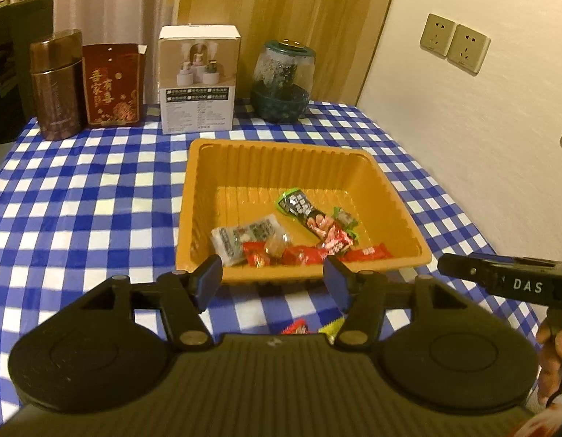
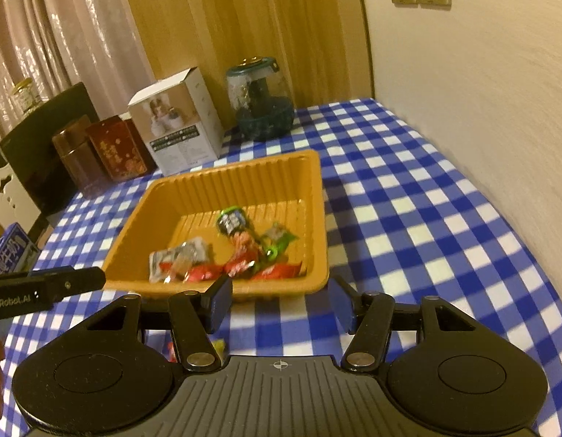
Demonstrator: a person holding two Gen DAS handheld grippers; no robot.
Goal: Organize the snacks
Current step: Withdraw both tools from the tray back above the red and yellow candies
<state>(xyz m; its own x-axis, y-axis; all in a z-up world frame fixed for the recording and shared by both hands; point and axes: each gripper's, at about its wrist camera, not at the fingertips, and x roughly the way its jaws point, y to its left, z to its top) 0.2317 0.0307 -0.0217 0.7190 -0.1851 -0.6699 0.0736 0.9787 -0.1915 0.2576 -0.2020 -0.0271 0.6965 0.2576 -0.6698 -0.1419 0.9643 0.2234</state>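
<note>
Orange tray (image 1: 392,196) sits mid-table on the blue/white check cloth (image 1: 80,218), w/ the snacks piled toward its near side: a clear-grey packet (image 1: 244,236) at left, a black/green stick pack (image 1: 301,207) lying diagonal in the middle, red wrapped candies (image 1: 361,253) along the near wall, and a small green-edged candy (image 1: 344,218) at right. Left gripper (image 1: 273,278) hangs just near of the tray's near rim, jaws apart, nothing between the blue pads; only cloth and tray wall show in the gap. Right gripper (image 2: 283,300) is likewise in front of the tray's near right corner, jaws apart and empty. In the left wrist view the right tool's black body pokes in at far right, w/ part of a hand (image 1: 552,360) under it. A couple more wrappers (image 1: 310,327), red and yellow, peek out on the cloth under the left gripper, outside the tray, mostly hidden. Along the far edge, l to r: brown tin (image 1: 57,87), red tin (image 1: 111,85), white box (image 1: 199,80), dark green lidded jar (image 1: 283,82). Two wall sockets (image 1: 452,43) on the right wall.
</note>
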